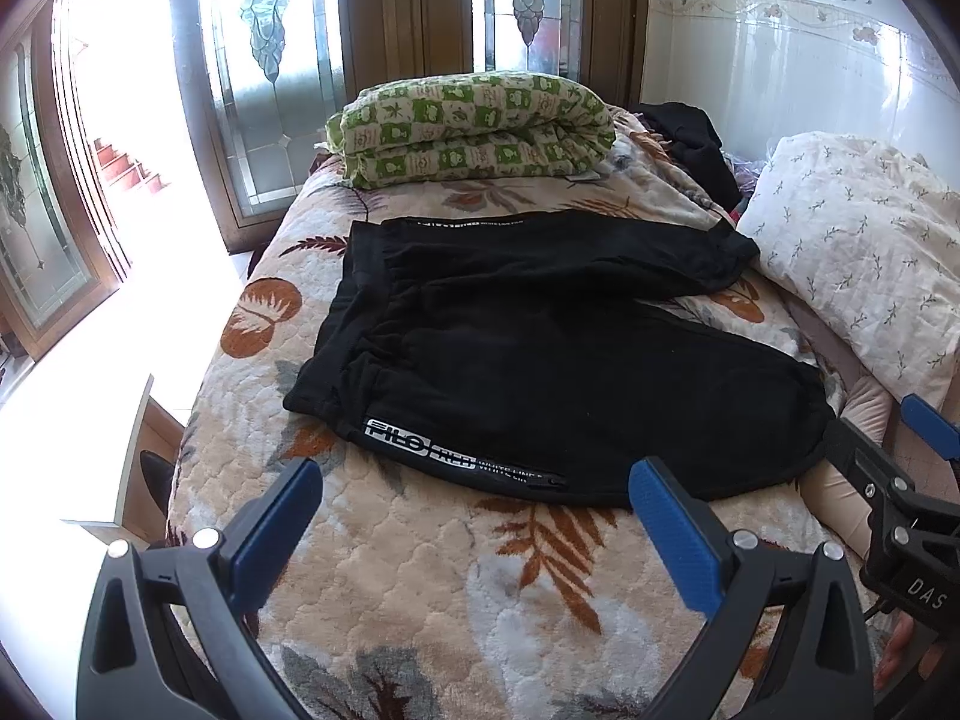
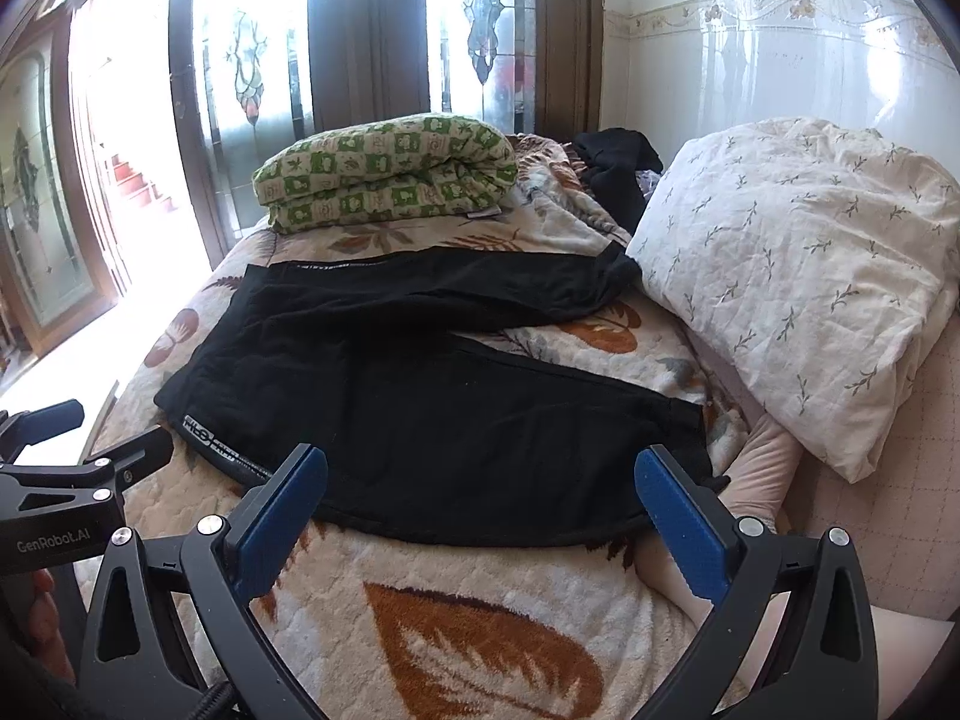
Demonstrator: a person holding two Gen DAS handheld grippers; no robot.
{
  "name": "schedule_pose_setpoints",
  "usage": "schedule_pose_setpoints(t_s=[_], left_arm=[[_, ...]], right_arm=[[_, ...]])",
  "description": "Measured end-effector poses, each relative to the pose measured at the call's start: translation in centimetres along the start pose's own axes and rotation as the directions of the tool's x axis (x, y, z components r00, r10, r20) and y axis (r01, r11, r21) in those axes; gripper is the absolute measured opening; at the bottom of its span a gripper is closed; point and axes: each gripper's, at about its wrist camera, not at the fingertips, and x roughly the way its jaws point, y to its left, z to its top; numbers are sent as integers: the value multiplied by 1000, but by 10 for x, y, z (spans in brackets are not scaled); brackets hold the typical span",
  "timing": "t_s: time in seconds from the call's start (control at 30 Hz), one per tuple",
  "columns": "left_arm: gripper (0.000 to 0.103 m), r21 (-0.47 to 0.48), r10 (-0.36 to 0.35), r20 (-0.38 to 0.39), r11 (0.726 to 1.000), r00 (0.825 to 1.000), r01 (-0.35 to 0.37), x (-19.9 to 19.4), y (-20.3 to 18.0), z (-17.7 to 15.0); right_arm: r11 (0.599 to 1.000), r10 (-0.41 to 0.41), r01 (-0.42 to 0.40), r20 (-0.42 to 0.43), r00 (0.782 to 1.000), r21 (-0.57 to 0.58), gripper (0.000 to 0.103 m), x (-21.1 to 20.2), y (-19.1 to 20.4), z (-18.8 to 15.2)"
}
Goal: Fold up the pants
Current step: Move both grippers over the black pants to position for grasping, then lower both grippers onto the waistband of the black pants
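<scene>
Black pants (image 1: pixel 540 354) lie spread on the leaf-patterned bedspread (image 1: pixel 432 588), waistband to the left, the two legs splayed apart toward the white pillow (image 1: pixel 864 252). To fold well, pinch the near edge at two well-separated spots and carry it over the far leg, keeping the cloth taut. Left gripper (image 1: pixel 474 516) and right gripper (image 2: pixel 480 501) hover low at that near hem, jaws spread wide, holding nothing.
</scene>
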Motion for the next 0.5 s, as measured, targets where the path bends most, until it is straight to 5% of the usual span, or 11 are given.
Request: schedule_pose_setpoints(t_s=[0.33,0.5], left_arm=[[103,8,-18,-18,1000,1000,18,22,5,9],[103,4,-23,-11,1000,1000,23,35,14,26]], right_arm=[[995,83,-87,-78,993,-53,103,22,7,17],[978,168,-186,-178,970,-91,103,54,9,45]])
